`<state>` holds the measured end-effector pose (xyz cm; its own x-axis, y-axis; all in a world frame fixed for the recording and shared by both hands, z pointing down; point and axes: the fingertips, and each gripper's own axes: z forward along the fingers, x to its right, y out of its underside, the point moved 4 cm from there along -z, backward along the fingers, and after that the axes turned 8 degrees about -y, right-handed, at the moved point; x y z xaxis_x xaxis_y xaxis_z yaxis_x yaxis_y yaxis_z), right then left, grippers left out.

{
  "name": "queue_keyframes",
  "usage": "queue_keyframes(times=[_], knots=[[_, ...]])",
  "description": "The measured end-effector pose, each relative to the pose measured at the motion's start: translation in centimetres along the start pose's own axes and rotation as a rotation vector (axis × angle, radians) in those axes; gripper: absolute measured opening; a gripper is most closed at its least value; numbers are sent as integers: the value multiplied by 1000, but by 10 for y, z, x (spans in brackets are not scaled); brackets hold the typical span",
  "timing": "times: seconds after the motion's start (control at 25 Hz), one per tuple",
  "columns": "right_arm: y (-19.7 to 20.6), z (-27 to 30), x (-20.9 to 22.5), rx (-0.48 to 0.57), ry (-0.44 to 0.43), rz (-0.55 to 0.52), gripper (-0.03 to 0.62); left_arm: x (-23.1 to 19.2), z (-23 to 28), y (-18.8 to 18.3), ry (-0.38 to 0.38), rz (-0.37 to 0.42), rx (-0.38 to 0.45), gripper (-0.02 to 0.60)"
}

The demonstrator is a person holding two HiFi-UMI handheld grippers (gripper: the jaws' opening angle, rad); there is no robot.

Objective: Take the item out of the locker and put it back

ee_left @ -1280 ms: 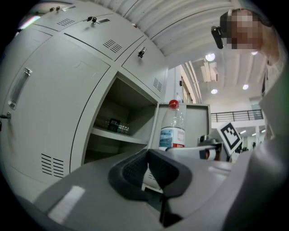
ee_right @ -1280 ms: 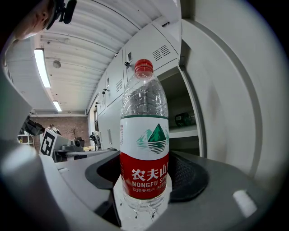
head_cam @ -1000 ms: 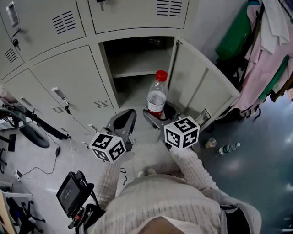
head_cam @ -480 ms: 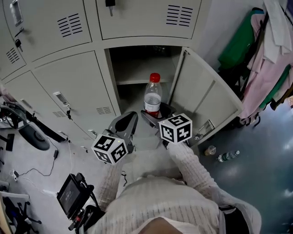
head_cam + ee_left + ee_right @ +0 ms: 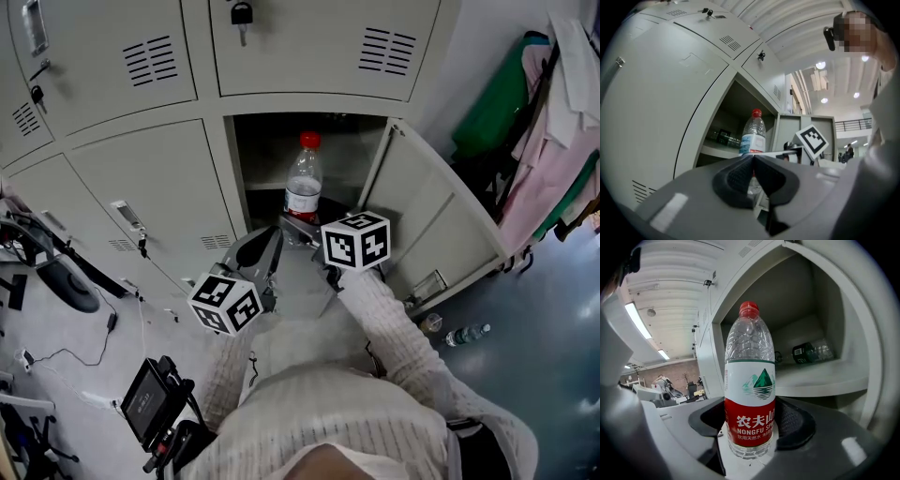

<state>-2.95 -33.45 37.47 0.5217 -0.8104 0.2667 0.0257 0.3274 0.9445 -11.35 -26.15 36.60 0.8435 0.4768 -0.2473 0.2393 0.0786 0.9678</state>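
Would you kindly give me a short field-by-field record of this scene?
bottle: upright, red cap on, at the locker's opening
right gripper: shut on the bottle's lower label
left gripper: shut, empty
locker: open, door swung to the right in the head view
shelf: dark item lying on it

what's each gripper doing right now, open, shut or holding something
left gripper: shut, nothing between its jaws
right gripper: shut on the water bottle
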Motion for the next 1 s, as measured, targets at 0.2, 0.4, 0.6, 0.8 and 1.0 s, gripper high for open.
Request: queue_keyframes(times=[0.2, 0.4, 0.6, 0.8, 1.0], knots=[[-25, 9, 6, 2, -32, 42, 307, -6, 8, -7, 6, -4, 18, 8], [-42, 18, 12, -9, -46, 81, 307, -12, 12, -9, 7, -18, 25, 8], [-55, 23, 15, -31, -55, 71, 307, -15, 16, -16, 22, -20, 39, 8], [-71, 23, 16, -25, -50, 43, 307, -16, 22, -21, 39, -10, 42, 8], [-90, 29, 24, -2, -30, 14, 307, -18, 27, -24, 45, -13, 37, 8]])
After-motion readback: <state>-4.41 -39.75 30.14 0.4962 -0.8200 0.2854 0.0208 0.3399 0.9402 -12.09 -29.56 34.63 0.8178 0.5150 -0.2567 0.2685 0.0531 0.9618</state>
